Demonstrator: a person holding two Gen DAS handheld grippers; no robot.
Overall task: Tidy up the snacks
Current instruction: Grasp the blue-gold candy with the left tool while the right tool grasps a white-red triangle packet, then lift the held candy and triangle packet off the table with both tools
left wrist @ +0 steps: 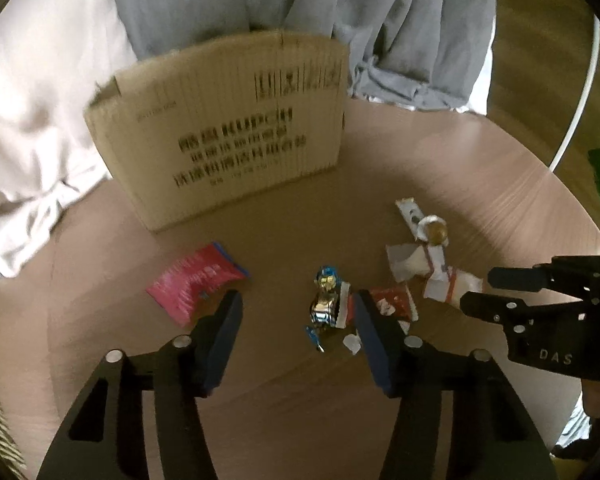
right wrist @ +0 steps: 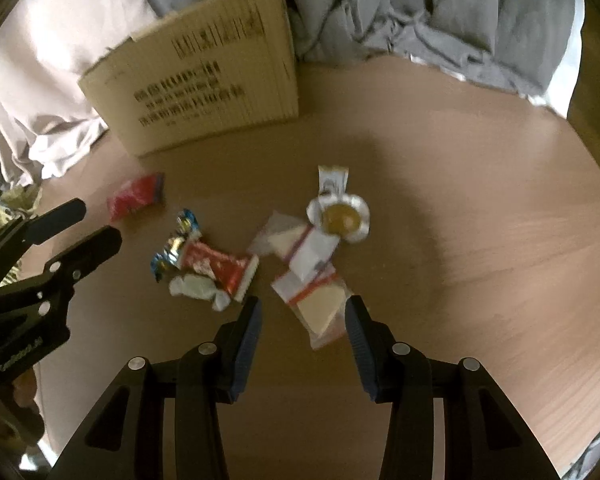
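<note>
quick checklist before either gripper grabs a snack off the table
1. Left gripper free: ok, fingers apart, nothing pressed between them.
2. Right gripper free: ok, fingers open either side of the clear packet with a red stripe, not pinching it.
3. Brown printed cardboard box upright on the round brown table: ok.
4. Box open and has room: cannot tell, inside hidden.
5. Shiny blue and gold foil candy separate from the red and white wrapper: not ok, they touch.
6. Pink snack packet unobstructed: ok, lies alone.

Grey cloth (left wrist: pixel 380 20) beyond round table (left wrist: pixel 480 168)
</note>
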